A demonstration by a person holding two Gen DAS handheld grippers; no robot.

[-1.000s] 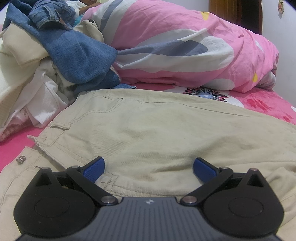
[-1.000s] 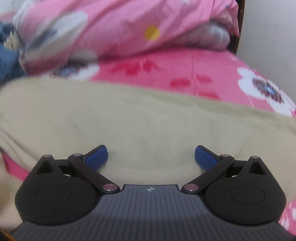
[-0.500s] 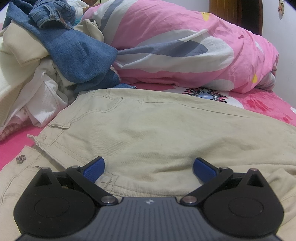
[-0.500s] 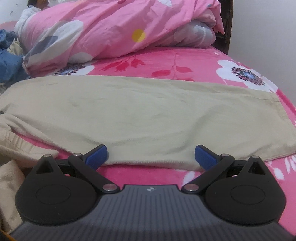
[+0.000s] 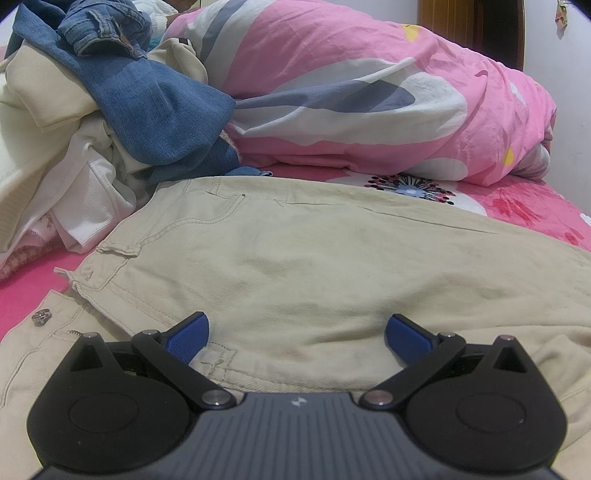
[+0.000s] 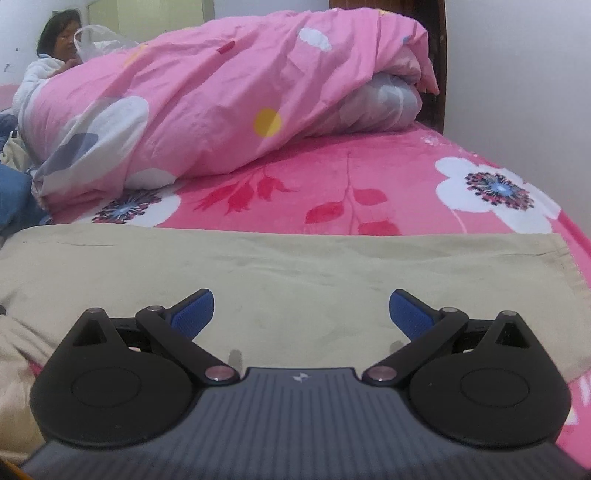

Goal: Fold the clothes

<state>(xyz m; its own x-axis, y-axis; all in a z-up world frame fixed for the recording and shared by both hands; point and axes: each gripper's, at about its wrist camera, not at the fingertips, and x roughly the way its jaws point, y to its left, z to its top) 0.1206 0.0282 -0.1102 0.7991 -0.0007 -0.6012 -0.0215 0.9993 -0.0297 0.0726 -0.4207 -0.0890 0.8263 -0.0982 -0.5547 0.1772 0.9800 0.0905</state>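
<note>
Left claw (image 5: 297, 334) wide open, blue pads spread, nothing between them, low over the waist end of the beige trousers (image 5: 332, 266). Right claw (image 6: 301, 314) also wide open and empty, over the leg end of the same trousers (image 6: 258, 280). Trousers lie flat across the near part of the bed, on the pink floral sheet (image 6: 388, 177), waist left, hem right. Left wrist view only: waistband, pocket stitching, metal button (image 5: 40, 316) at near left, and a heap of unfolded clothes (image 5: 74, 155) at far left with blue denim (image 5: 159, 110) on top of cream and white pieces, the heap touching the trousers' far-left corner. Right wrist view only: trouser hem (image 6: 565, 258) at right, big white flower print on the sheet, white wall on the right, and a person (image 6: 55, 48) at far left behind the rolled pink quilt (image 6: 221, 99). Quilt (image 5: 369, 92) shows in both views, lying along the far side of the bed just beyond the trousers. Dark wooden headboard (image 5: 472, 33) behind the quilt, clearer in the left view.
</note>
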